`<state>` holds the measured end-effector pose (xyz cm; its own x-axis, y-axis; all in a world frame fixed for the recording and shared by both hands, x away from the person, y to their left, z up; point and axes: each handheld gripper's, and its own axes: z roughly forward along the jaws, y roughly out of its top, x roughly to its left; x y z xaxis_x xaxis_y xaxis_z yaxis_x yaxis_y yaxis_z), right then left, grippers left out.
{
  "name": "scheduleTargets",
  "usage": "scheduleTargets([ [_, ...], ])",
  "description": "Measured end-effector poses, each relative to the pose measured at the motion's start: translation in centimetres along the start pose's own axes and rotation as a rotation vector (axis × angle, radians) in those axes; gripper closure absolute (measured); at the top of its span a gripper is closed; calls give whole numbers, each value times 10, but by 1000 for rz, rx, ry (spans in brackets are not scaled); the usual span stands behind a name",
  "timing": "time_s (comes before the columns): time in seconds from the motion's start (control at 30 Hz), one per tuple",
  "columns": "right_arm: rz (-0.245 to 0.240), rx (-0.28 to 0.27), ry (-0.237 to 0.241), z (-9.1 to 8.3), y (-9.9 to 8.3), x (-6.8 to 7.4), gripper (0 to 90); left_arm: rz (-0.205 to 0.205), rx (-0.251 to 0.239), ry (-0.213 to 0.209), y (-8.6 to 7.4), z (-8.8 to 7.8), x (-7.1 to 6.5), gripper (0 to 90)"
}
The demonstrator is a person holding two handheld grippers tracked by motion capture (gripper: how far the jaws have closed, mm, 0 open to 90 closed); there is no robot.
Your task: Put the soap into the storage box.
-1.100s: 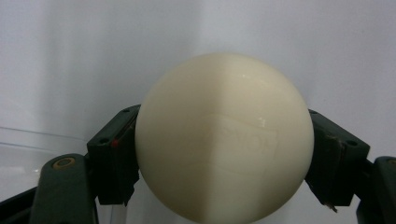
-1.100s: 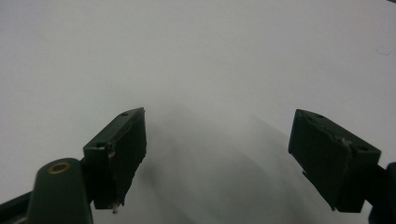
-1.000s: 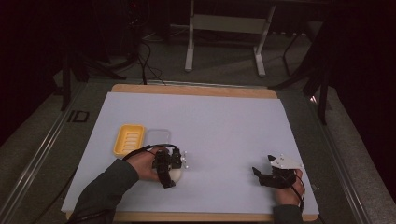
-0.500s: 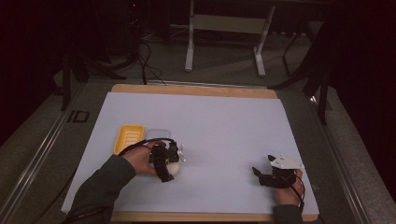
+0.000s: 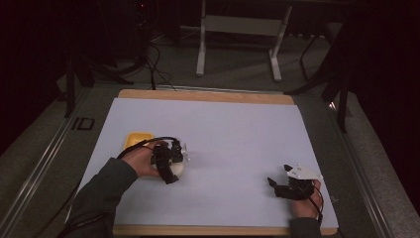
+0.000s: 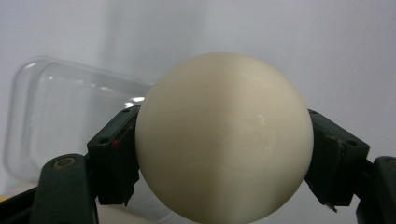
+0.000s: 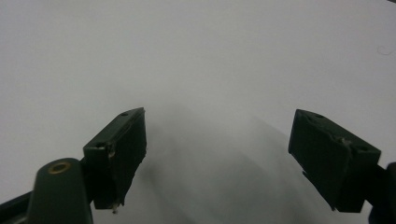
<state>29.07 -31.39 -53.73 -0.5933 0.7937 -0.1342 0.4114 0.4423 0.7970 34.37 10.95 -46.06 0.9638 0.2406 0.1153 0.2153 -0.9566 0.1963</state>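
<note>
The left gripper [image 6: 224,140] is closed on a cream-white ball [image 6: 224,137], one black pad against each side at the ball's widest line, and carries it just beside the clear plastic container [image 6: 70,116], which lies behind and to the left of the ball in the left gripper view. From the high view the ball [image 5: 177,167] sits at the near right of that container, with a yellow lid or tray [image 5: 136,140] on the container's far side. The ball looks smooth, glossy and rigid, probably light, so it is likely to slip or roll out if the pads ride above or below its equator; the present hold across the middle seems the safe one. The right gripper [image 7: 219,163] rests well apart from the container with jaws wide and nothing between them, over the white table sheet [image 7: 196,56]
</note>
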Motion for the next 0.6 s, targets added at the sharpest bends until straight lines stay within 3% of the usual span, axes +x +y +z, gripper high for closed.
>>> scheduleTargets([
  [0.6, 2, -2, 2, 0, 0, 0, 191, -100, -34, 44, -20, -25, 29, 233],
])
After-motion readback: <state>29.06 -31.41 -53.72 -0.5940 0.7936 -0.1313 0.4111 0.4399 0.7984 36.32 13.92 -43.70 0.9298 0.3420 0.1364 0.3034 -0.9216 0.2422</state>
